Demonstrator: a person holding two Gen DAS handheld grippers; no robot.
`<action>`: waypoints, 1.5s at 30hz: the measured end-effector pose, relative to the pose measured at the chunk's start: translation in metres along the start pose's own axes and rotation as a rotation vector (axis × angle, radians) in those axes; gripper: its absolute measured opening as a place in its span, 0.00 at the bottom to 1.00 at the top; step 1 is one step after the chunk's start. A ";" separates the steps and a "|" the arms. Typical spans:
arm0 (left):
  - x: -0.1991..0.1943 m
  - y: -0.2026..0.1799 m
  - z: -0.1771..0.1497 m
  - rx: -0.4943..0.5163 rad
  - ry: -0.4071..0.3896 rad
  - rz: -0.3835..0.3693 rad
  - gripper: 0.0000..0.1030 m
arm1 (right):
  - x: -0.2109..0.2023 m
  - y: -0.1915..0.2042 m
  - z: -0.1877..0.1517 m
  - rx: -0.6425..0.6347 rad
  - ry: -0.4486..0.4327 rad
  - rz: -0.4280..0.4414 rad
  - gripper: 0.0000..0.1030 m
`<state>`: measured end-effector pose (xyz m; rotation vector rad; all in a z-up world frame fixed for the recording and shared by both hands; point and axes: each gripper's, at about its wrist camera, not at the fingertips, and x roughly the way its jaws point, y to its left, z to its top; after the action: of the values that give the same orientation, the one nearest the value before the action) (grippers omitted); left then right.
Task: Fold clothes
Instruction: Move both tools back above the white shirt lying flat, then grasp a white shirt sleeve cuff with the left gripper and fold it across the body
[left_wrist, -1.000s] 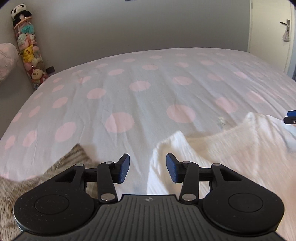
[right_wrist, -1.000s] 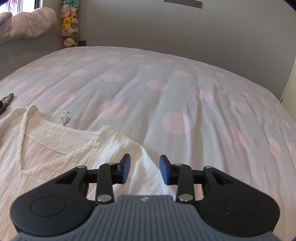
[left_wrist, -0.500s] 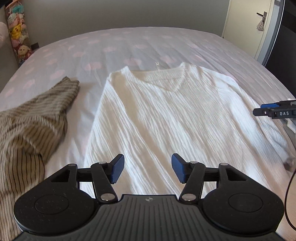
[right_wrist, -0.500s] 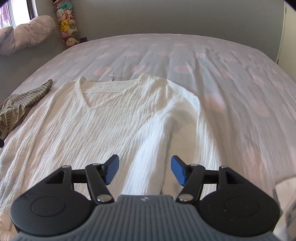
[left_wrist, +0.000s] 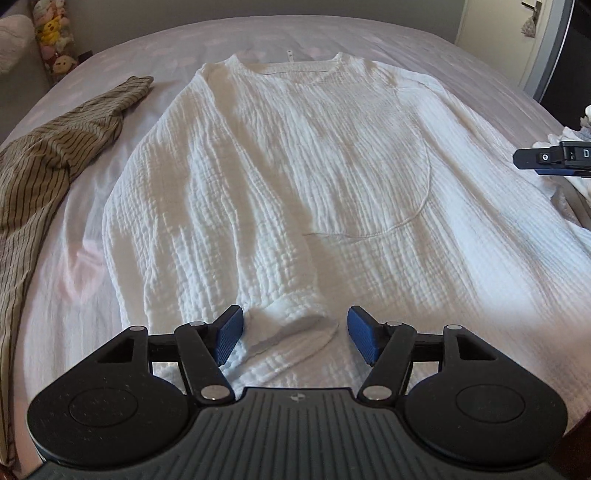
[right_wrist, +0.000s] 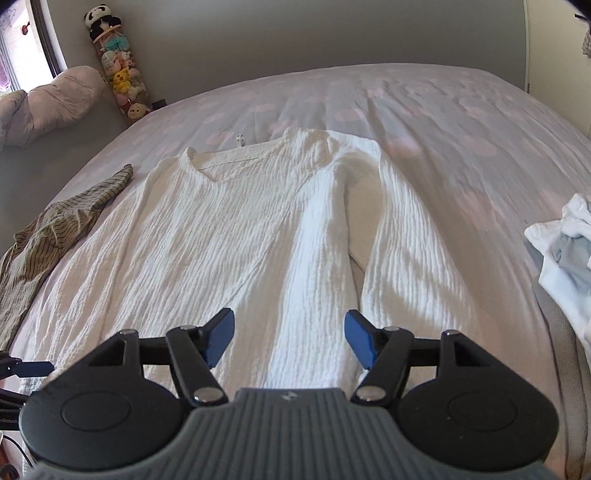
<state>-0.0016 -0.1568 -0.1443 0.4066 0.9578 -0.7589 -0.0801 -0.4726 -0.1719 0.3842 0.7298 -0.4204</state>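
Now both tongs (left_wrist: 295, 336) (right_wrist: 289, 339) gape wide, empty, above the white top (left_wrist: 295, 166).

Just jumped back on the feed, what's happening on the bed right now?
A white top lies flat on the bed, both sleeves folded in. The left gripper is open around the left cuff; the right gripper is open over the right sleeve. Neither grips anything. A striped garment lies beside it.
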 end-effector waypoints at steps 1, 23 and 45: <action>0.000 0.001 -0.002 -0.017 -0.012 0.015 0.56 | 0.002 0.002 -0.001 -0.016 0.003 -0.002 0.67; -0.069 0.106 0.042 -0.318 -0.262 0.025 0.08 | 0.025 0.013 -0.008 -0.082 0.085 -0.062 0.67; -0.055 0.314 0.131 -0.370 -0.193 0.434 0.07 | 0.035 -0.005 -0.007 0.027 0.130 -0.009 0.67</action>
<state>0.2856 -0.0033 -0.0320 0.2000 0.7703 -0.2138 -0.0632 -0.4819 -0.2023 0.4370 0.8527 -0.4169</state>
